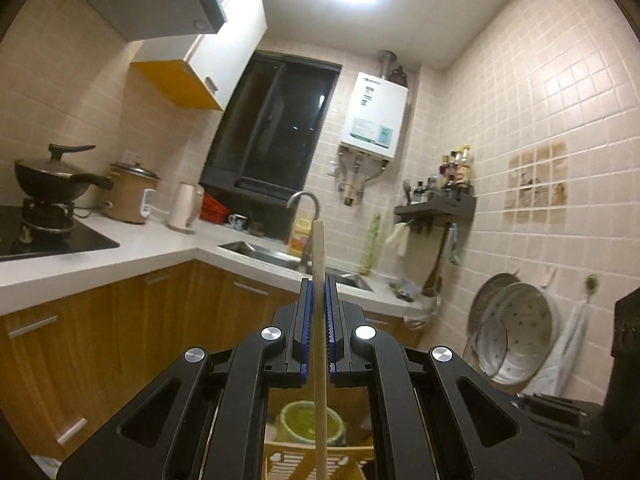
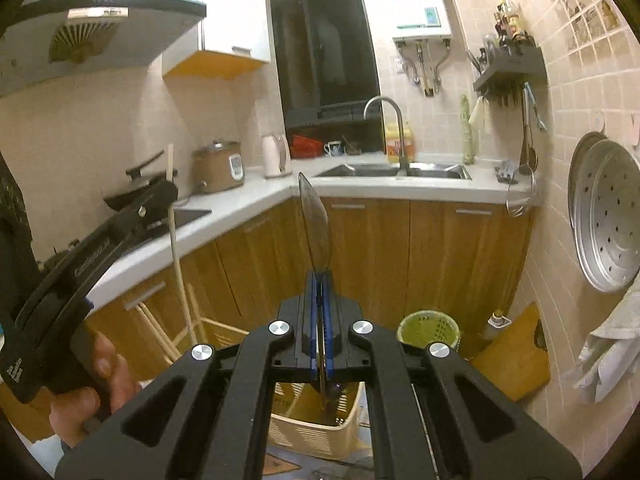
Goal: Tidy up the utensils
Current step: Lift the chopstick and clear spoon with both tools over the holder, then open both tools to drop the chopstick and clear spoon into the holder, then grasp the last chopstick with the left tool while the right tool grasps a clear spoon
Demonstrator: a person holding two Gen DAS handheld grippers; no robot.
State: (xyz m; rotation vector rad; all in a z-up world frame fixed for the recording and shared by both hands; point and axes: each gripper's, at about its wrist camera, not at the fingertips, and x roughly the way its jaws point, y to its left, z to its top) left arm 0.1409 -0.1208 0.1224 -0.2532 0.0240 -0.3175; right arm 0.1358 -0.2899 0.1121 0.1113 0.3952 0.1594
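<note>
Currently your left gripper [image 1: 319,312] is clamping a pale wooden chopstick [image 1: 319,264]; your right gripper [image 2: 320,304] is pinching a translucent dark plastic spoon [image 2: 316,228], both raised over the cream slotted basket [image 2: 320,436]. Thin grips are risking slip.

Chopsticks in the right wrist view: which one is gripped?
The upright chopstick clamped in the left tongs; the other chopsticks lean loose in the basket.

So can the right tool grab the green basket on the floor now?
Probably not yet. The right tool is shut on a see-through spoon, so it has no free grip. The green basket stands in the open below it, with nothing blocking the way.
</note>
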